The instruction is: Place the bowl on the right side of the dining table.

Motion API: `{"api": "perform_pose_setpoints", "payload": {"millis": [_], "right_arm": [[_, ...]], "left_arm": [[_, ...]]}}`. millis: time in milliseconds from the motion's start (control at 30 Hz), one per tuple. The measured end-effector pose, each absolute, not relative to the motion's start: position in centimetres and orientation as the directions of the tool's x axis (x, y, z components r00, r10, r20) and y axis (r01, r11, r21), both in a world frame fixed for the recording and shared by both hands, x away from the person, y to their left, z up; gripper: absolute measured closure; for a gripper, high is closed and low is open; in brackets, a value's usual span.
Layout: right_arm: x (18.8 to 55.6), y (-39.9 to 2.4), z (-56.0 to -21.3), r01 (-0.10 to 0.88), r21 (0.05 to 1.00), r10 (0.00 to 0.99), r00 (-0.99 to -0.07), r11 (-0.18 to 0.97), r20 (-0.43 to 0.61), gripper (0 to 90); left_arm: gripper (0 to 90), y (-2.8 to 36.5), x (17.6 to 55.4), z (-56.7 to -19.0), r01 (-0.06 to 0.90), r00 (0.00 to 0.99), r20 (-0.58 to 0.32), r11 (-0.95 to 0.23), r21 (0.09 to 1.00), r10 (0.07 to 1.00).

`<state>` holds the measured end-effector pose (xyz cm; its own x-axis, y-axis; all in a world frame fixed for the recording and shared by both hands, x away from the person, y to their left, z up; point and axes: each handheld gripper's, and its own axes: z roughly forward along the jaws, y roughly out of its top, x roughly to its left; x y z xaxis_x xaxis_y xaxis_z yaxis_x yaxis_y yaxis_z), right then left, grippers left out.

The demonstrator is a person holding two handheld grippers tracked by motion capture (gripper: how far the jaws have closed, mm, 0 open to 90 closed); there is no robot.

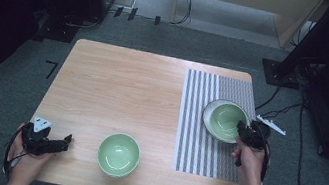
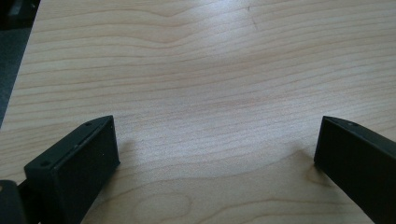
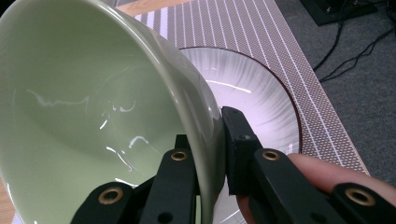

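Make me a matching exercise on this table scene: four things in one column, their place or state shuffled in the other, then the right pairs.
Things:
1. held green bowl
2. second green bowl
3. left hand-held gripper
4. white plate

Places or states:
A. jaws open over bare wood
B. alone near the table's front edge
C. on the striped mat, under a tilted bowl
D. rim clamped by the right hand-held gripper

Pairs: 1-D, 2-B, 3-A, 4-C

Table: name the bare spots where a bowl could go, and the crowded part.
Free: the wooden table left of the striped mat, behind the near green bowl. The mat's near end is bare too. Crowded: the mat's far right, where the right gripper holds a green bowl over a white plate.
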<state>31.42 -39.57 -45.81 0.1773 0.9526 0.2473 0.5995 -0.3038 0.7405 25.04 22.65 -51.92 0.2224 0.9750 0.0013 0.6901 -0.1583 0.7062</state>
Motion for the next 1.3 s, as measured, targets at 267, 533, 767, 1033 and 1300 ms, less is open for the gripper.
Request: {"api": "perform_pose_setpoints", "payload": {"millis": [267, 533, 767, 1033, 1300], "right_arm": [[32.6, -40.3, -47.1, 0.628, 0.692, 0.934, 0.219, -0.356, 0.282, 83.7], [33.3, -40.5, -47.9, 0.659, 0.632, 0.911, 0.247, -0.407, 0.330, 83.7], [33.9, -41.0, -47.9, 0.671, 0.573, 0.877, 0.290, -0.471, 0.382, 83.3], [34.3, -41.0, -47.9, 0.664, 0.562, 0.867, 0.318, -0.493, 0.384, 83.2], [35.0, -41.1, -48.0, 0.662, 0.538, 0.851, 0.356, -0.522, 0.387, 83.4]], "left_arm": [[0.0, 22.7, 25.0, -51.9, 0.690, 0.222, 0.001, -0.158, 0.706, 0.975], [0.0, 22.6, 25.0, -51.9, 0.690, 0.222, 0.001, -0.158, 0.706, 0.975], [0.0, 22.6, 25.0, -51.9, 0.690, 0.222, 0.001, -0.158, 0.706, 0.975], [0.0, 22.7, 25.0, -51.9, 0.690, 0.222, 0.001, -0.158, 0.706, 0.975], [0.0, 22.6, 25.0, -51.9, 0.690, 0.222, 0.001, -0.158, 0.706, 0.975]]}}
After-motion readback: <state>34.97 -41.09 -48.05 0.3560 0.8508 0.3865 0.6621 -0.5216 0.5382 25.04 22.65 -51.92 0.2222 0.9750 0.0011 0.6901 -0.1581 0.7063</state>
